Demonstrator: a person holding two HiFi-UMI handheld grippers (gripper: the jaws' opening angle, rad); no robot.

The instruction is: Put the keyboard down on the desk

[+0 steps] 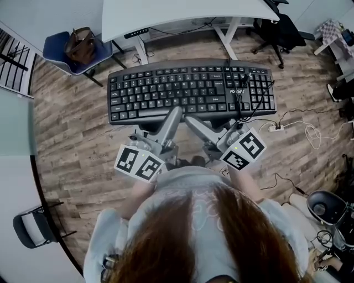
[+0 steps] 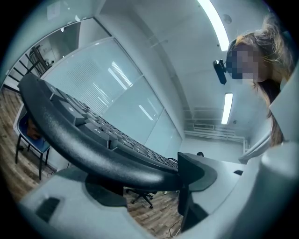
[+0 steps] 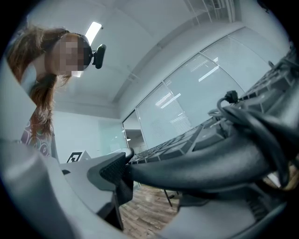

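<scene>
In the head view I see the black keyboard [image 1: 191, 91] held level in the air above the wood floor [image 1: 77, 138], short of the white counter [image 1: 166, 14] beyond it. The left gripper [image 1: 174, 115] and the right gripper [image 1: 193, 121] both meet its near edge, close together near the middle. A dark cable [image 1: 239, 94] lies across the right-hand keys. A blue chair [image 1: 72, 52] with a bag on it stands off to the left.

In the left gripper view, the fingers [image 2: 196, 170] are closed on the keyboard's rounded front edge, which runs from between them up to the left.

In the right gripper view, the fingers [image 3: 114, 170] likewise pinch that front edge. The keyboard runs off to the right, with the cable looped over it.
</scene>
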